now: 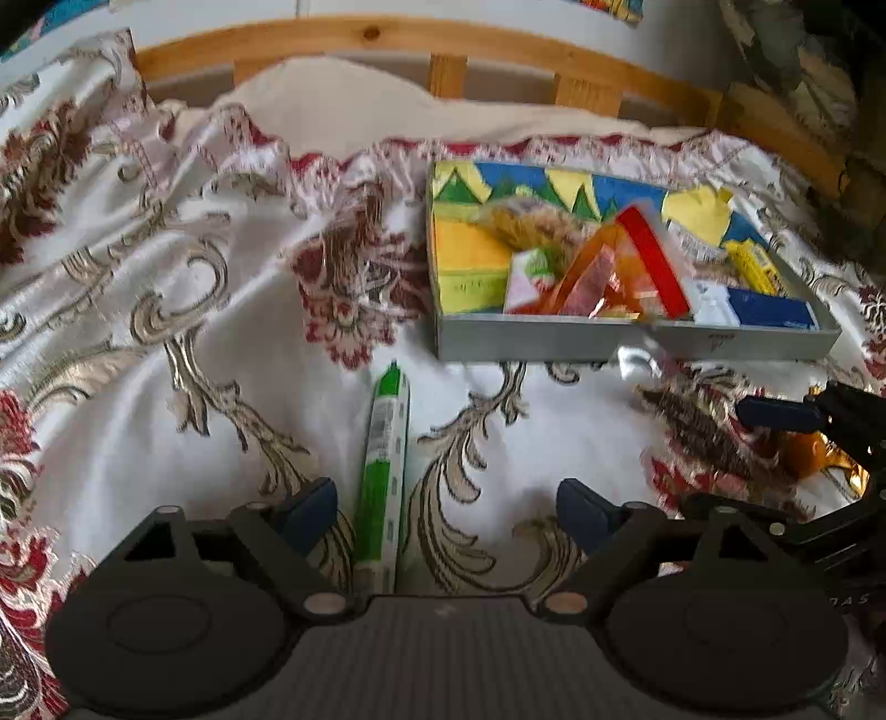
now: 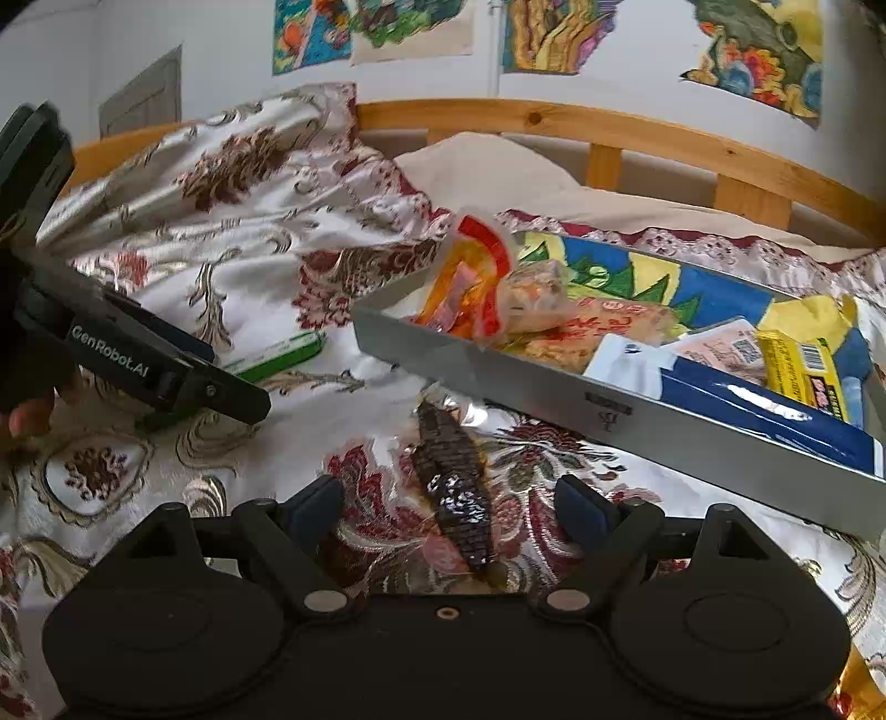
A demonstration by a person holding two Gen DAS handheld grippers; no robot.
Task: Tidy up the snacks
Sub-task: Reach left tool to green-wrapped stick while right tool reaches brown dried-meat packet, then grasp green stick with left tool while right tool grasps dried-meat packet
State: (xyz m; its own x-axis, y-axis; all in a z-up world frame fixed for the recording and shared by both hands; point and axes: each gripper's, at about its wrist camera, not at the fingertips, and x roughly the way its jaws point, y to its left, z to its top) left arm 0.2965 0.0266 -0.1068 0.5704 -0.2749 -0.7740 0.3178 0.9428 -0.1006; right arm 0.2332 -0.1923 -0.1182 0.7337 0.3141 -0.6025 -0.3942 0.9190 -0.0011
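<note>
A long green-and-white snack stick (image 1: 382, 471) lies on the flowered bedspread between the fingers of my left gripper (image 1: 446, 507), closer to the left one; the pads stand wide and do not touch it. A dark snack in a clear wrapper (image 2: 454, 487) lies between the fingers of my right gripper (image 2: 448, 501), which is open too, its pads apart from the wrapper. Just beyond stands a grey tray (image 1: 609, 338) (image 2: 609, 421) with a colourful lining, holding several snack packs, among them an orange-red bag (image 2: 476, 282), a yellow bar (image 2: 797, 365) and a blue pack (image 2: 747, 404).
The wooden bed rail (image 1: 387, 36) and a cream pillow (image 1: 343, 105) lie behind the tray. In the right wrist view the left gripper's fingers (image 2: 221, 390) reach in over the green stick (image 2: 277, 354). A gold wrapper (image 1: 814, 454) lies under the right gripper's fingers (image 1: 775, 412).
</note>
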